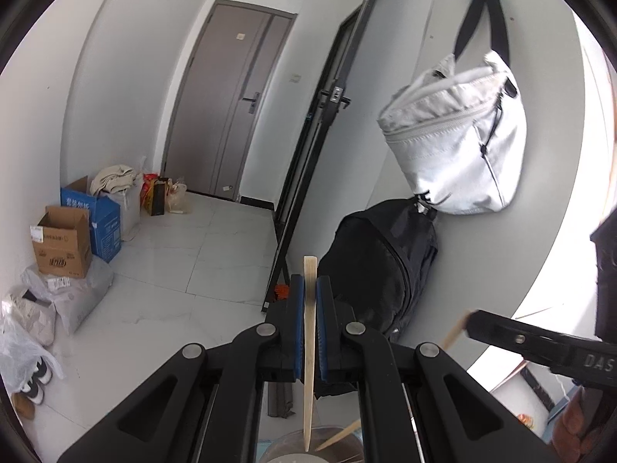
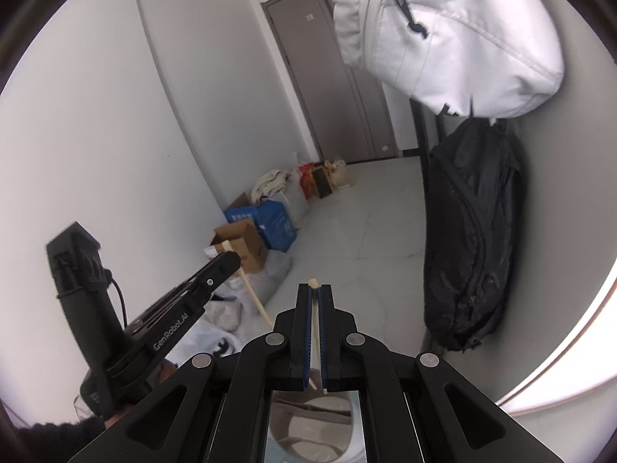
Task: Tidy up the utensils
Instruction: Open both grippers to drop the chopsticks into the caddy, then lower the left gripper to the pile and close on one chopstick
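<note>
Bamboo chopsticks are sitting pinched in both tongs: left tongs are clamping one chopstick, right tongs another chopstick, both above the floor. "GenRobot.AI" is showing along the left tongs' arm.

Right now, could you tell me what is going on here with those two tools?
A person holds two tools in the air, each clamped on one wooden chopstick. The left hand-held gripper pinches a chopstick, and the right hand-held gripper pinches another chopstick. Neither chopstick has been put down yet.
</note>
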`<state>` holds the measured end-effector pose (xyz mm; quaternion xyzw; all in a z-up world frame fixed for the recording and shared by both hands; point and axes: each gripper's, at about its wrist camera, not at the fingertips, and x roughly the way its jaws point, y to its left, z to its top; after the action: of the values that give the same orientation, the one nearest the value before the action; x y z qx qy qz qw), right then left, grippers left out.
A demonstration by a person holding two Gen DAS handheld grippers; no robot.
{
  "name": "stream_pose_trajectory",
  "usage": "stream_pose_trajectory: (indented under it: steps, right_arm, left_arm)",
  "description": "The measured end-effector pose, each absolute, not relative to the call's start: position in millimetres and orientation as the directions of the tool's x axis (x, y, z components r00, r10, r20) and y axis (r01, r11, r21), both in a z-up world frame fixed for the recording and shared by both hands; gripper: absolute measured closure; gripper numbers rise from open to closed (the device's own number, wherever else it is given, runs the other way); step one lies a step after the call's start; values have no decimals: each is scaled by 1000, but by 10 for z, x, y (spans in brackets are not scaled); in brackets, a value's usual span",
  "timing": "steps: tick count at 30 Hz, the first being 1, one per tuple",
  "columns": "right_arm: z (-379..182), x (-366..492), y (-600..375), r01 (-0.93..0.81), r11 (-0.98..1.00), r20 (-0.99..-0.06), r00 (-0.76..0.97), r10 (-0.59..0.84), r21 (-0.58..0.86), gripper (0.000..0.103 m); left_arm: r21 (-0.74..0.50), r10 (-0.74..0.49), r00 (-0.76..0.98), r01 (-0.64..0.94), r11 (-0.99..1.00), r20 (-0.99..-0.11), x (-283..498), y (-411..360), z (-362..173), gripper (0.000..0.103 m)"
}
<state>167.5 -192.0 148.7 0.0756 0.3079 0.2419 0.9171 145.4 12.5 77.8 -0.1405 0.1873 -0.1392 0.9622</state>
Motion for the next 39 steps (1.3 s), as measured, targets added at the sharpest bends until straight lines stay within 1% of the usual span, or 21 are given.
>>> stream_pose_trajectory:
  steps: [4,7,8,10,11,12,13,15,17,19,20,21,23,26,28,31,33,34,36,38,39]
  right_arm:
    - [1295,1725,-1831,-417,864,-556,662,502,284,100]
    - [1175,1744,-1782,-443,835,-557,623,548,326,100]
    - [1157,1735,-1774,-453,820,-548,611,571,349,97]
    - [1105,1727,-1773,-465,787,-530,582,617,405,97]
    - [1080,1721,-1782,-463,775,-523,573,631,429,97]
    - [1065,1717,-1793,-455,772,-520,571,636,444,92]
    - [1050,1703,-1821,-443,766,-513,570,642,467,87]
    - [1043,1656,-1902,-429,741,-483,569,666,517,71]
    - [1076,1593,-1965,-413,732,-465,579,670,542,59]
    - [1117,1497,-2042,-404,735,-452,597,663,544,59]
    - [1134,1444,-2067,-399,740,-447,609,656,542,55]
    - [1156,1383,-2101,-395,741,-437,620,652,544,51]
    - [1181,1292,-2130,-393,738,-427,627,651,549,45]
    - [1217,1150,-2177,-385,743,-423,639,642,547,43]
    - [1236,1085,-2205,-376,746,-422,646,637,550,38]
    - [1252,953,-2254,-373,748,-415,655,631,549,35]
    - [1265,836,-2265,-373,755,-414,663,624,540,32]
    - [1269,797,-2263,-374,757,-414,666,621,536,31]
    - [1263,705,-2255,-375,765,-414,672,613,523,26]
    - [1241,620,-2242,-382,769,-412,677,610,512,23]
    - [1227,573,-2237,-385,772,-411,679,609,506,20]
  left_arm:
    - [-308,-362,864,259,916,-351,1434,100,667,101]
    - [-352,-405,823,271,896,-398,1479,160,585,101]
    - [-367,-420,807,274,889,-414,1492,184,568,100]
    - [-413,-470,755,288,864,-457,1530,231,532,88]
    - [-425,-473,742,277,862,-475,1539,252,526,70]
    - [-441,-471,739,260,859,-482,1530,286,527,59]
    - [-453,-467,748,250,856,-471,1491,337,552,57]
    - [-438,-441,767,233,868,-466,1429,384,615,56]
    - [-431,-416,775,207,878,-476,1365,431,685,55]
    - [-439,-412,778,196,877,-475,1310,466,740,55]
    - [-430,-394,785,182,884,-478,1276,481,762,52]
    - [-417,-368,797,163,894,-479,1219,487,801,46]
    - [-410,-349,809,149,900,-473,1148,511,815,40]
    - [-400,-328,816,131,907,-477,1060,552,862,39]
    - [-392,-318,812,121,912,-489,988,547,889,39]
    - [-367,-291,815,105,924,-501,859,553,927,38]
    - [-357,-278,815,95,929,-509,779,551,936,27]
    - [-350,-274,816,94,932,-510,723,546,942,25]
    - [-327,-255,817,86,941,-518,648,511,953,25]
    - [-314,-247,817,86,946,-521,571,497,961,25]
    - [-306,-241,818,84,948,-522,523,476,956,25]
